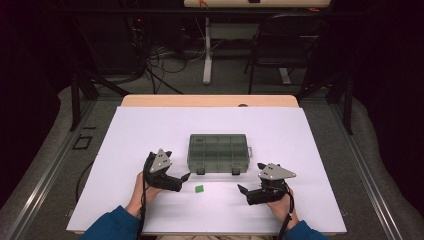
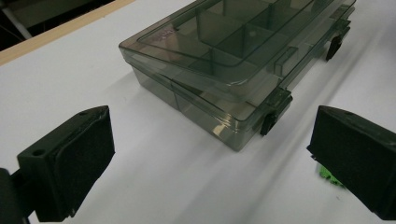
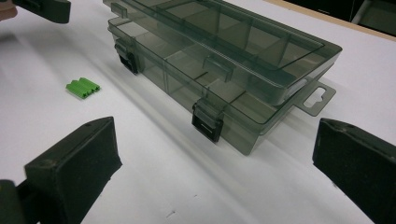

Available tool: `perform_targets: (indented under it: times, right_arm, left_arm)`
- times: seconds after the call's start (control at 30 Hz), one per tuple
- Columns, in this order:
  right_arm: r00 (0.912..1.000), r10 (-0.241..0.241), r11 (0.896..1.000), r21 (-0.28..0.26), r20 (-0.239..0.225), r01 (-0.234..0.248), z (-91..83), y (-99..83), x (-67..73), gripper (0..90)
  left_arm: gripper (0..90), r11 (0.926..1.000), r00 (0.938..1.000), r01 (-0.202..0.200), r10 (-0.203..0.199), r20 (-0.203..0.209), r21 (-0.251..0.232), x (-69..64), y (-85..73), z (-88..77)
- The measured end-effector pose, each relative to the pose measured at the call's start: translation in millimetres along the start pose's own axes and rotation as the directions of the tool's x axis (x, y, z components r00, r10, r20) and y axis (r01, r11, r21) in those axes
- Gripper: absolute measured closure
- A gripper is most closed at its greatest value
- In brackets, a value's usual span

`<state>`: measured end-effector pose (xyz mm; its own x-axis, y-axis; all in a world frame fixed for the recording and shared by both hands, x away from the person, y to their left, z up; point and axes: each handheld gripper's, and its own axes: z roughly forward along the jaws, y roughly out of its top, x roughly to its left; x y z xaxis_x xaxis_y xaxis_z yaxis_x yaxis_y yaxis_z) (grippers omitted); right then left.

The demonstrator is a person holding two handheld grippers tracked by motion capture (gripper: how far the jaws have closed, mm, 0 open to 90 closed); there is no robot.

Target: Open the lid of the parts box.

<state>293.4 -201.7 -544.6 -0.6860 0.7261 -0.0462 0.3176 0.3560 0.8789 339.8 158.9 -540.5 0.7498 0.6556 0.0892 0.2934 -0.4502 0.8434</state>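
I have both tongs resting low on the white table (image 1: 300,130), one to each side of the work. My left gripper (image 1: 184,176) stands with its jaws wide apart and nothing between them; my right gripper (image 1: 242,190) is spread the same way, also empty.

The smoky clear plastic compartment box (image 1: 218,152) sits shut in the middle of the table, just beyond both grippers, its two dark latches facing me. The left latch (image 2: 269,122) and the right latch (image 3: 206,122) both look snapped down. Between the grippers, near the box's front edge but apart from it, lies a small green ribbed block (image 1: 199,188); in the right gripper view it reads as a little plastic piece with three ridges (image 3: 82,87), though I can't tell exactly what it is at this size.

I judge the box to be light, stiff and slick: thin hard walls, empty compartments as far as I can see through the lid. It will slide on the table if I push a latch without bracing it, so I would steady one end wall with one gripper and flip the latch tabs with a jaw tip of the other. The lid's rim is thin and could crack under a hard squeeze. The green piece is tiny and light; I'd pinch it across its short sides, jaws squarely over it, or it will skitter away.
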Motion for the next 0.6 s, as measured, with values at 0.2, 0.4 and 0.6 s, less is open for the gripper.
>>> perform_targets:
  times: [0.2,0.4,0.6]
  right_arm:
    - [0.9999,-0.003,1.0,-0.003,0.011,0.003,-0.4,-0.5,-0.6,0.0]
    - [1.0,-0.004,1.0,0.004,0.004,0.004,-0.1,-0.9,-0.2,0.0]
    - [1.0,-0.006,1.0,0.003,-0.001,0.006,0.4,-0.9,0.1,0.0]
  left_arm:
    - [0.0,0.9998,0.9999,-0.015,0.015,-0.005,0.008,1.9,2.0,6.9]
    - [0.1,0.9993,0.999,-0.032,0.033,-0.029,0.021,2.2,3.7,12.8]
    - [2.9,0.9993,0.9995,-0.026,0.026,-0.02,0.028,3.9,3.3,18.5]
